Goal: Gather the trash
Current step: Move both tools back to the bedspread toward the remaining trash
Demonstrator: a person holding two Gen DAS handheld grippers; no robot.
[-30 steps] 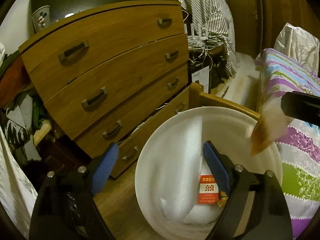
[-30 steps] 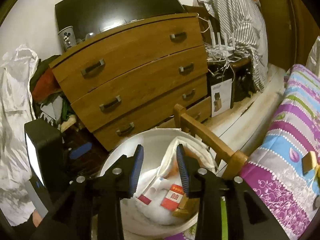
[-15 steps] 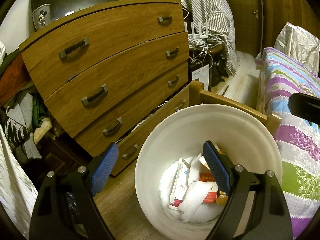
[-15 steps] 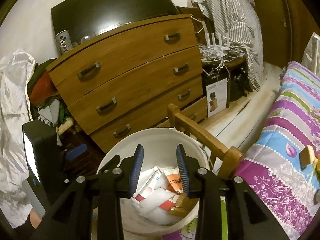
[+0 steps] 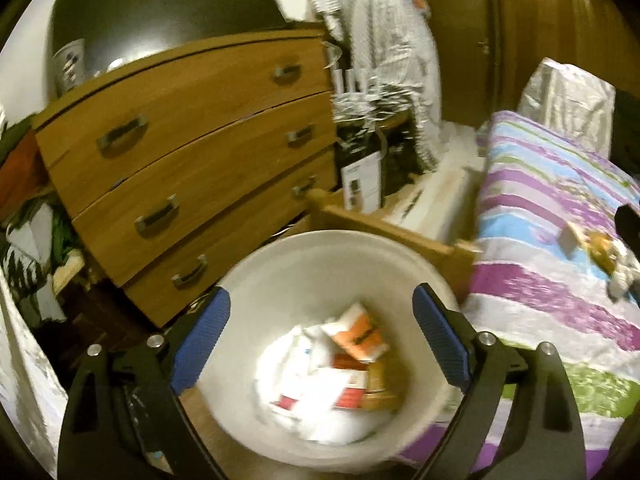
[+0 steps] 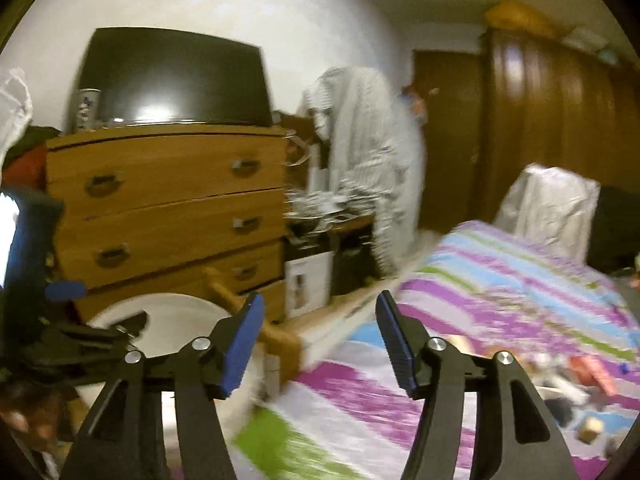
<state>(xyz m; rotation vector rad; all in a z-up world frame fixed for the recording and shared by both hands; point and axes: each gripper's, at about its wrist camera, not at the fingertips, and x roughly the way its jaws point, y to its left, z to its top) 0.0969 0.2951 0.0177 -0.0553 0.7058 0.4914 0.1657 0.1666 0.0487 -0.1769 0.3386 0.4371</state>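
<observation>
A white round bin [image 5: 280, 264] stands on the floor beside the bed and holds crumpled white paper and red-and-orange packets [image 5: 352, 336]. My left gripper [image 5: 320, 328] is open and empty above the bin's mouth. My right gripper [image 6: 318, 332] is open and empty, raised over the bed's edge, with the bin [image 6: 168, 320] at its lower left. Loose trash [image 5: 600, 248] lies on the striped bedspread at the right; in the right wrist view, blurred pieces of it [image 6: 576, 376] lie at the lower right.
A wooden chest of drawers [image 5: 192, 152] with a dark TV [image 6: 172, 80] on it stands behind the bin. The wooden bed footboard [image 5: 400, 236] runs past the bin's rim. Clothes pile at the left. A dark wardrobe [image 6: 540, 120] stands at the far right.
A brown wrapper and white paper dropped into the bin. My right gripper opened wider and swung up and right, away from the bin toward the bed. The left gripper stayed over the bin.
</observation>
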